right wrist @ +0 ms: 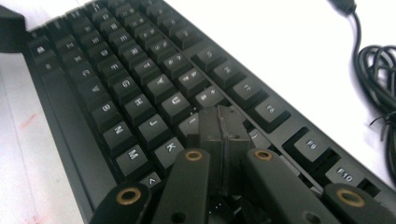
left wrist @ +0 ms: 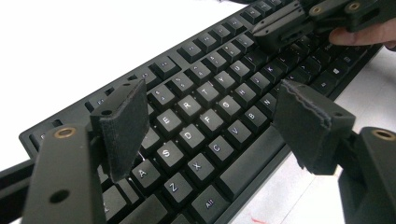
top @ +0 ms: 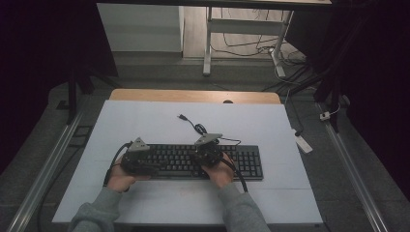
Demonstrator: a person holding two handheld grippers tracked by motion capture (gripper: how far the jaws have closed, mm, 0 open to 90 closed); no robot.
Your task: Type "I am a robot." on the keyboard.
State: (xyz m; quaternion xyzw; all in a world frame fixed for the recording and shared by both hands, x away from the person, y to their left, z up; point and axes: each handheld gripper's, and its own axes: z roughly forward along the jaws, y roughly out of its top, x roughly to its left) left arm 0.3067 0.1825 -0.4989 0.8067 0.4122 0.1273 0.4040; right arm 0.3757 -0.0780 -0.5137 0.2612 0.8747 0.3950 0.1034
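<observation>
The bench (top: pixel 145 121) carries a white sheet, and on it, towards the person's side, lies a black keyboard (top: pixel 241 162) flat and square to the edge. Its cable (top: pixel 196 126) runs off the back edge, loops once, and ends in a plug lying loose on the sheet.

The left tool (left wrist: pixel 210 126) hangs over the letter keys at the keyboard's left end with its jaws standing wide apart; nothing is between the pads, and through the gap the A, S, D and nearby keys show. The right tool (right wrist: pixel 223 128) has its jaws pressed fully together into one blunt tip, holding nothing; the tip sits low over the keys to the right of J and K, about at the I or O key, whether touching or just above I cannot tell.

The keyboard looks stiff and fairly heavy for its depth, so it should stay put under a single key press and not bend. The key caps are small, smooth, sprung and close-set: a closed tip suits pressing one, coming straight down on its middle. To move the whole board, its long front and back edges would be the places to grip, away from the cable.
</observation>
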